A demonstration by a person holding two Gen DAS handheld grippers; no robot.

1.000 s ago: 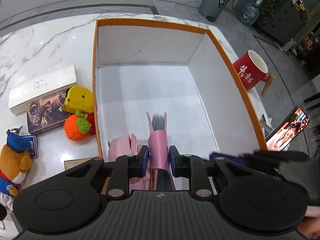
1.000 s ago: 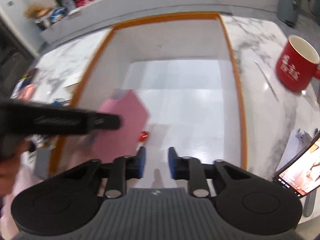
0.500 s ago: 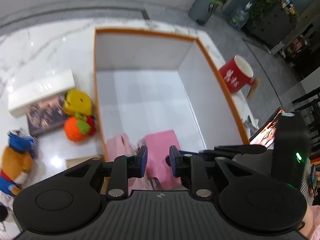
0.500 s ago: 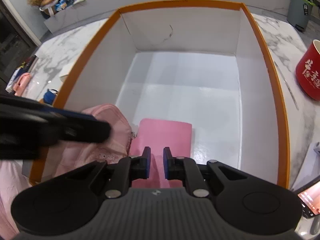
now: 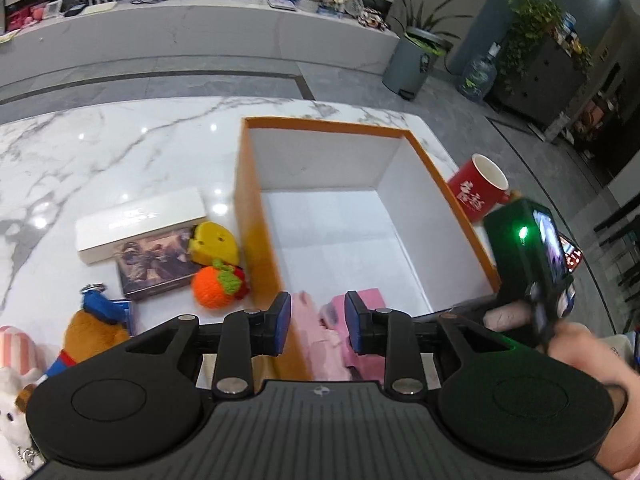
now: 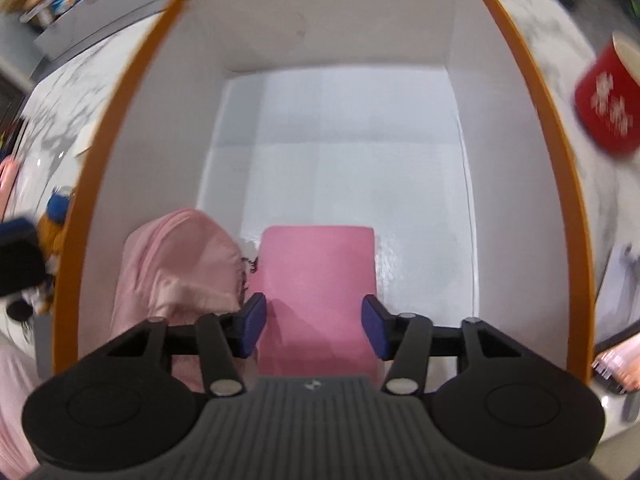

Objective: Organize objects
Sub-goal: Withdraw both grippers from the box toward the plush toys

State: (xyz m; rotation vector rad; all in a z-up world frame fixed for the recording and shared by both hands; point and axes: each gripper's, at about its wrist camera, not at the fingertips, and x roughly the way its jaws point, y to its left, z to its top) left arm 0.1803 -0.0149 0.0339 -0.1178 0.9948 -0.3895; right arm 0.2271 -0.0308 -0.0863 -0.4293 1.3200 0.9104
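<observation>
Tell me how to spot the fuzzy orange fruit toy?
Find the big orange-edged box on the white marble table. Just outside its left wall lies a cluster of small things, and the fuzzy orange fruit toy sits nearest that wall. It alone is round, knitted and topped with green leaves, below the yellow cheese wedge.

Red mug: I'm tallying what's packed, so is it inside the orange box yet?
No, the red mug stands on the marble table outside the orange box's right wall.
</observation>
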